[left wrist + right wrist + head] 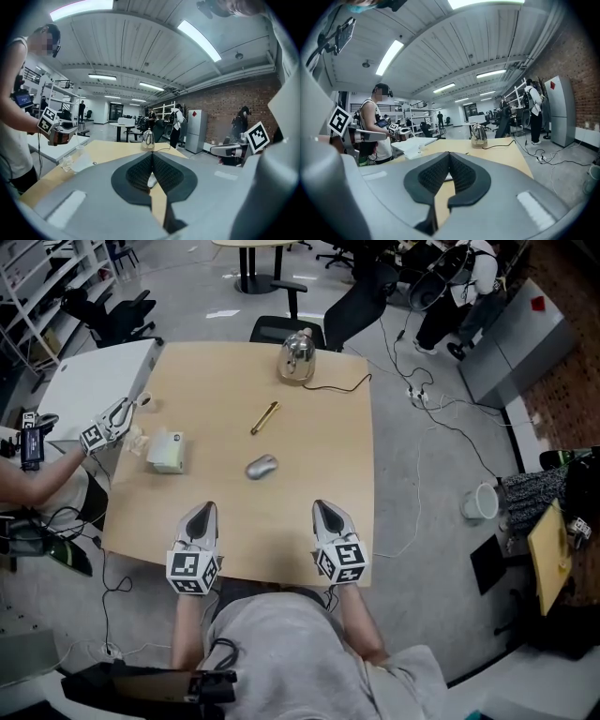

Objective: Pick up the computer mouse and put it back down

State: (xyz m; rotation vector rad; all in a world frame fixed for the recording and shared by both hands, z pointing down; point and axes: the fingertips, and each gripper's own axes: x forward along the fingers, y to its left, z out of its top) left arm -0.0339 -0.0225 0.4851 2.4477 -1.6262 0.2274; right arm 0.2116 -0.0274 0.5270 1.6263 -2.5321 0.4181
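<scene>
A grey computer mouse point(262, 466) lies on the wooden table point(319, 446), near its middle. My left gripper point(205, 509) rests at the table's near edge, below and left of the mouse, its jaws shut on nothing. My right gripper point(322, 506) rests level with it, below and right of the mouse, also shut and empty. In the left gripper view the pads of the left gripper point(152, 159) meet, and a pale sliver of the mouse point(152, 180) shows beyond them. The right gripper view shows the right gripper point(449, 159) with its pads together.
A steel kettle point(296, 356) with a black cable point(342, 385) stands at the far edge. A gold cylinder point(264, 417) lies beyond the mouse and a pale green box point(167, 452) to its left. Another person's gripper point(111, 423) hovers at the left edge. A cup point(480, 502) sits on the floor.
</scene>
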